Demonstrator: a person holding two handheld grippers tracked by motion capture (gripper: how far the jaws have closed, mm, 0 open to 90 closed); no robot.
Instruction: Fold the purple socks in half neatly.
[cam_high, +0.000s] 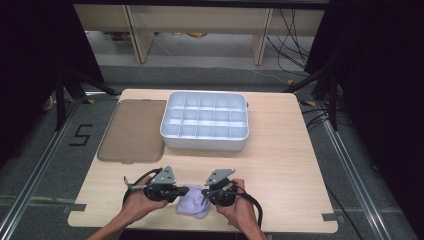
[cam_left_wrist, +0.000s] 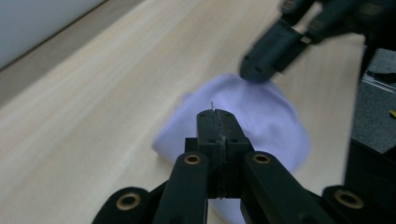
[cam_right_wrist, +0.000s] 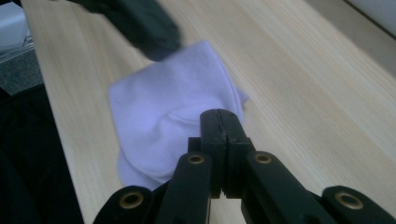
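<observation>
Soft lilac cloth (cam_high: 192, 206) crumpled on pale wood-grain table (cam_high: 280, 165); left gripper (cam_left_wrist: 215, 115), right gripper (cam_right_wrist: 219, 114) jaws pressed closed.

cloth (cam_high: 192, 205) | pale lilac | crumpled flat | table's near edge

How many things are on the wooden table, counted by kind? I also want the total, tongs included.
Lilac cloth: 1
White compartment tray: 1
Brown translucent lid: 1
Hand-held tongs: 2, left tongs and right tongs, both with jaws closed over the cloth
Total: 5
</observation>
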